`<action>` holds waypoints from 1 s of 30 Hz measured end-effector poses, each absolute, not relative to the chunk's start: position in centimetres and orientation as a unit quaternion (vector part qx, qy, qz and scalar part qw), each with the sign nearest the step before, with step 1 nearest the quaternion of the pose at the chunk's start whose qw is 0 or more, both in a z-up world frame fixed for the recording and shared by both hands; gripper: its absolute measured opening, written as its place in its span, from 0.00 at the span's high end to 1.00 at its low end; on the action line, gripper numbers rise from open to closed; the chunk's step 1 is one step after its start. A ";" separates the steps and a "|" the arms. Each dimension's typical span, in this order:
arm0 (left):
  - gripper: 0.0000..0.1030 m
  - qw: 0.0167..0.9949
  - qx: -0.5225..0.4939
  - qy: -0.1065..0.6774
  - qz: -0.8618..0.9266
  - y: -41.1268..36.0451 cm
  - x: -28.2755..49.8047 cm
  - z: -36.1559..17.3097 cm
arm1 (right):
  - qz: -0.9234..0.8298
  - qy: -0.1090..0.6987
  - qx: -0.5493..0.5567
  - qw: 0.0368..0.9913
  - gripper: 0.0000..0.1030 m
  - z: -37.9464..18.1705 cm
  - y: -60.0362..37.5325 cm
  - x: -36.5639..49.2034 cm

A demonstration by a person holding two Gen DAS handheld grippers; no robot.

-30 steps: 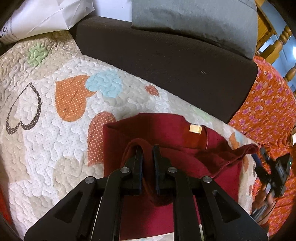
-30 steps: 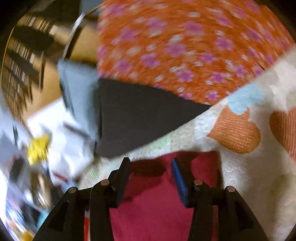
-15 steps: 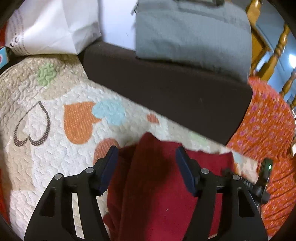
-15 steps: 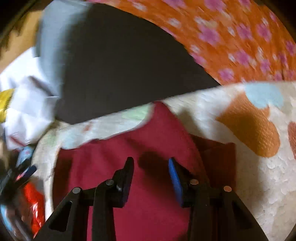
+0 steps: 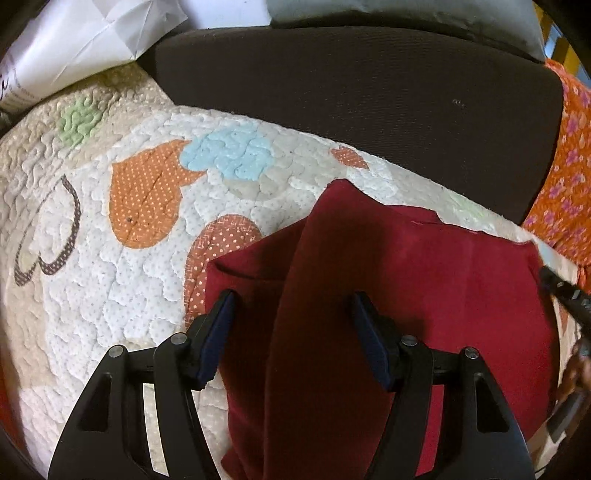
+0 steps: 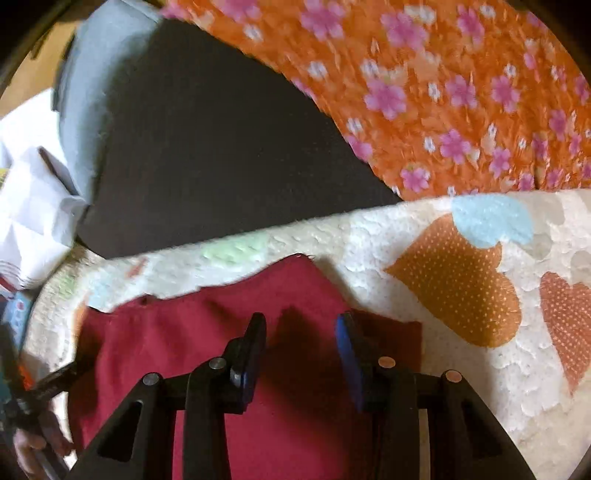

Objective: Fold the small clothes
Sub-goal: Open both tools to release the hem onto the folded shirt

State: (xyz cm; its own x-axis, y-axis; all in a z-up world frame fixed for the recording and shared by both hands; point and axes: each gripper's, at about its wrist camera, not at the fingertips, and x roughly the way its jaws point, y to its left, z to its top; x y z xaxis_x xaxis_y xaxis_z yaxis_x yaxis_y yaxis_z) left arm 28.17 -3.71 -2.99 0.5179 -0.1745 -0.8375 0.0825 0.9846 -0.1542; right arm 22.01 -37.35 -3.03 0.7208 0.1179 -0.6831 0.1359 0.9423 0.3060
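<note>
A small dark red garment (image 5: 443,295) lies folded on a white quilt with heart patches (image 5: 110,258). A raised fold of it runs up between the jaws in the left wrist view. My left gripper (image 5: 291,306) is open and empty just above it. In the right wrist view the same red garment (image 6: 184,350) lies flat on the quilt (image 6: 461,350). My right gripper (image 6: 301,328) is open and empty over its far edge. The other gripper's tip shows at the right edge of the left wrist view (image 5: 561,291).
A dark brown cushion (image 5: 369,92) borders the quilt's far edge, with a grey cushion (image 5: 406,18) behind it. An orange floral cloth (image 6: 443,92) lies to the right. A white paper bag (image 5: 74,44) stands at the back left.
My left gripper was shut on a fold of the red garment, then opened and let it go. The garment now lies folded over, its label hidden. My right gripper stayed open and shifted over it.
</note>
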 end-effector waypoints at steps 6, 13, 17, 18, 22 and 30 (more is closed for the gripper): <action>0.37 0.877 -0.037 0.476 -0.054 -3.3 27.9 -3.2 | -0.020 0.388 0.157 0.908 0.63 -3.8 -37.1 19.2; 0.37 0.884 -0.033 0.464 -0.038 -3.1 26.5 -2.0 | -0.002 0.383 0.151 0.912 0.63 -1.7 -36.1 16.7; 0.37 0.884 -0.032 0.465 -0.032 -2.8 26.3 -1.8 | 0.004 0.379 0.133 0.916 0.63 -1.6 -34.1 14.1; 0.37 0.884 -0.032 0.465 -0.030 -2.7 25.9 -1.6 | 0.005 0.387 0.132 0.913 0.63 -2.2 -33.7 13.8; 0.37 0.884 -0.037 0.466 -0.031 -2.7 24.7 -1.0 | 0.000 0.411 0.118 0.904 0.63 -5.3 -32.8 14.0; 0.37 0.883 -0.062 0.464 -0.040 -1.9 20.9 0.8 | 0.029 0.407 0.142 0.902 0.62 -2.8 -32.3 12.3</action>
State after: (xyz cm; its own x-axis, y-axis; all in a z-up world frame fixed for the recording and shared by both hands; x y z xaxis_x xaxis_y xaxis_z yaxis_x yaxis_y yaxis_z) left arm 20.86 -1.93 0.80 0.5672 -0.1269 -0.8137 0.0127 0.9893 -0.1454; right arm 12.26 -32.27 -2.83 0.6671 0.1686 -0.7256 0.0623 0.9580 0.2799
